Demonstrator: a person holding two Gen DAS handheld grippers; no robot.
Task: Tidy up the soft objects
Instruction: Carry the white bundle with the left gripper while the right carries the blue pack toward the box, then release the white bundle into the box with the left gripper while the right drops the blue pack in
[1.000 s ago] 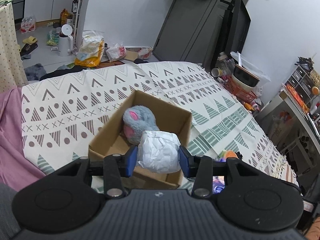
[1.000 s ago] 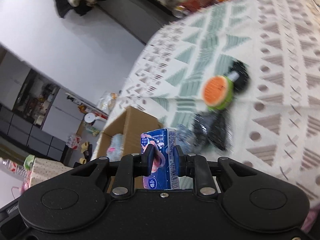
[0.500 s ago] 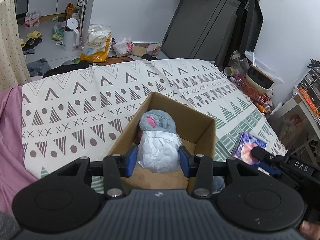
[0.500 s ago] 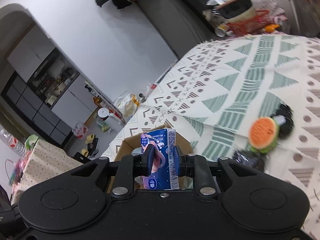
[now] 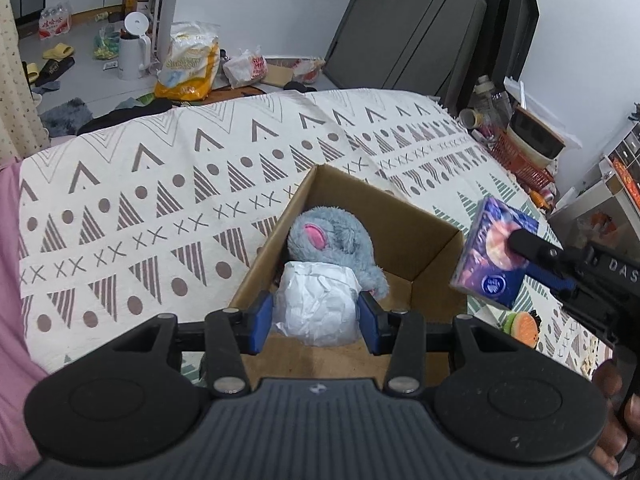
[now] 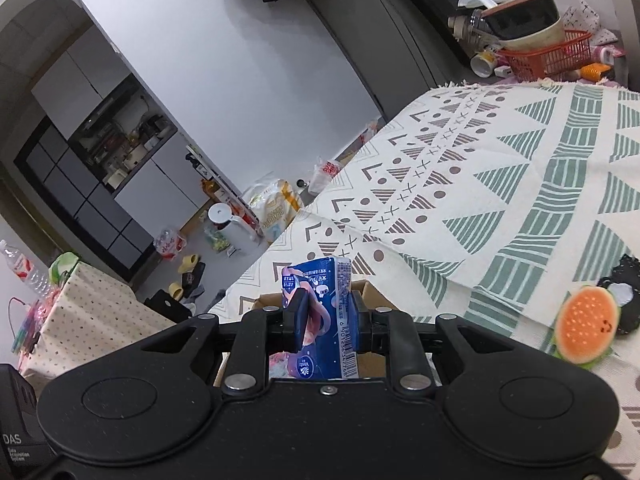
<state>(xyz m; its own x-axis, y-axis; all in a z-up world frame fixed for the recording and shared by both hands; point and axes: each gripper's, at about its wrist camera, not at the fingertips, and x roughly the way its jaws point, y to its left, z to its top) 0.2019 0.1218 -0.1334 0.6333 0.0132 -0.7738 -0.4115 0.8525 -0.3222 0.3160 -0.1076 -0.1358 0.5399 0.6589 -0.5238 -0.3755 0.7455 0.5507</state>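
An open cardboard box (image 5: 384,200) sits on the patterned blanket (image 5: 140,200). A grey plush toy (image 5: 332,240) with a pink ear lies inside it. My left gripper (image 5: 316,322) is shut on a white crumpled bundle (image 5: 316,304), held low in the box against the plush. My right gripper (image 6: 326,312) is shut on a blue tissue pack (image 6: 320,320). In the left wrist view that blue tissue pack (image 5: 496,256) hangs just outside the box's right wall, above its rim. A corner of the cardboard box (image 6: 264,302) shows below the pack.
A watermelon-slice toy (image 6: 588,328) and a black soft item (image 6: 624,276) lie on the blanket right of the box. Beyond the bed's far corner stands an orange basket (image 6: 548,56) with bowls. Bags (image 5: 188,64) and a white kettle (image 5: 132,52) litter the floor. Pink cloth (image 5: 12,280) edges the left.
The left gripper has carried the white bundle down into the box beside the plush. The right gripper has swung away from the watermelon toy, bringing the blue pack up to the box's right wall.
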